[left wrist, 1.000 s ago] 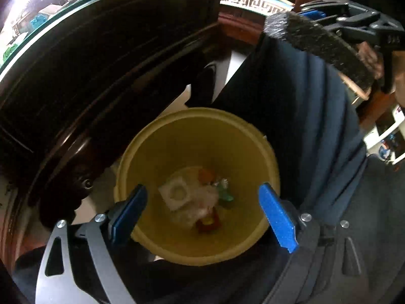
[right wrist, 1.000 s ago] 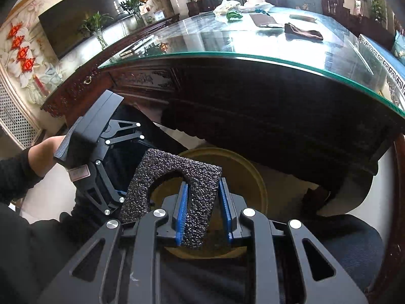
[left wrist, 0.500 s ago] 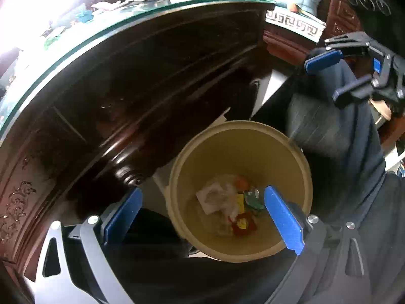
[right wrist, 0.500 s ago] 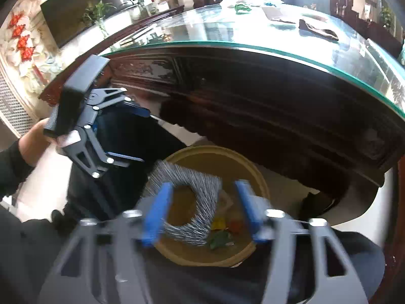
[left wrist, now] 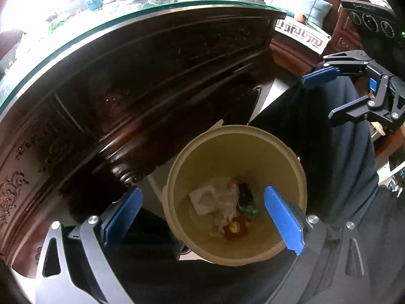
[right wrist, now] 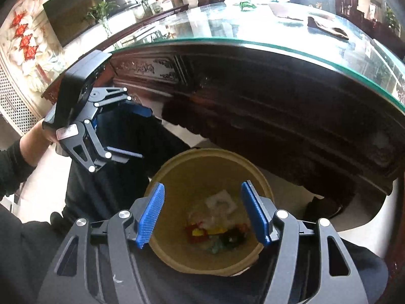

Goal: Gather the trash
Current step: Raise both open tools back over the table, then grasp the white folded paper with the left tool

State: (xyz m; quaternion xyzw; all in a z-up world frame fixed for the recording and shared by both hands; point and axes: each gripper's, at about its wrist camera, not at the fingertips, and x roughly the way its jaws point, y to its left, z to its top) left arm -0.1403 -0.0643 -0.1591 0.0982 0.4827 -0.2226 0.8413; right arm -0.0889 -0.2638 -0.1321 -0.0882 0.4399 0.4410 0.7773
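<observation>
Yellow bin (right wrist: 177, 174) below me already holds wrappers and paper, my right claw (right wrist: 202, 215) has just been opening with nothing between its pads, my left claw (left wrist: 202, 217) gapes empty, while scraps (right wrist: 246, 4) wait on the bench (right wrist: 278, 35).

We held the right gripper (right wrist: 202, 215) over the yellow bin (right wrist: 177, 174), and its blue jaws had just been opening, with nothing between them. Down in the bin lay a white wrapper (right wrist: 222, 202), a red and yellow packet (right wrist: 198, 233) and a dark lump (right wrist: 233, 239). Our left gripper (right wrist: 134, 133) hung to the left with its jaws apart and empty, and the big dark table with a glass top (right wrist: 253, 33) stood behind the bin.
</observation>
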